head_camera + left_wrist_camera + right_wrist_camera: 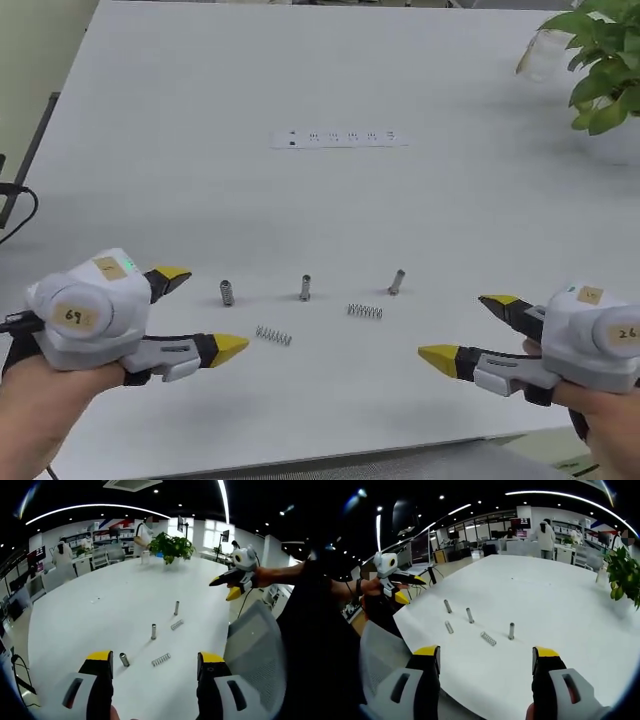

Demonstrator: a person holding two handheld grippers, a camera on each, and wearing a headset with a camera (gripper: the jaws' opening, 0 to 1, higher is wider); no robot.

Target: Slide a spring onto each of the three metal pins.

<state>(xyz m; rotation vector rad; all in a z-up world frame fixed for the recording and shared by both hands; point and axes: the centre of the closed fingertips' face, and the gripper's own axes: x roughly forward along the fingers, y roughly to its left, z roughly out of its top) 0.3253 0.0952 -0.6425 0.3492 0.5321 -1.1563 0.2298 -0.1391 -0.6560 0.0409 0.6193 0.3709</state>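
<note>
Finding the three metal pins lined up on the near part of the white desk (420, 200), standing in a left-to-right row: left pin (227, 292), middle pin (305, 288), right pin (397, 282). Noting a ribbed look on the left pin, though failing to tell at this size whether carrying a coil. Seeing two loose springs lying flat just nearer than the row: left spring (273, 336) between the left and middle pins, right spring (365, 311) between the middle and right ones, neither touching a pin. Holding the left tongs (205, 310) at the near left of the row and the right tongs (467, 327) at the near right, both spread wide and gripping nothing, well apart from pins and springs. Spotting, far across the desk, a white power strip (340, 138) lying flat, and a leafy plant (605, 60) at the far right corner.
</note>
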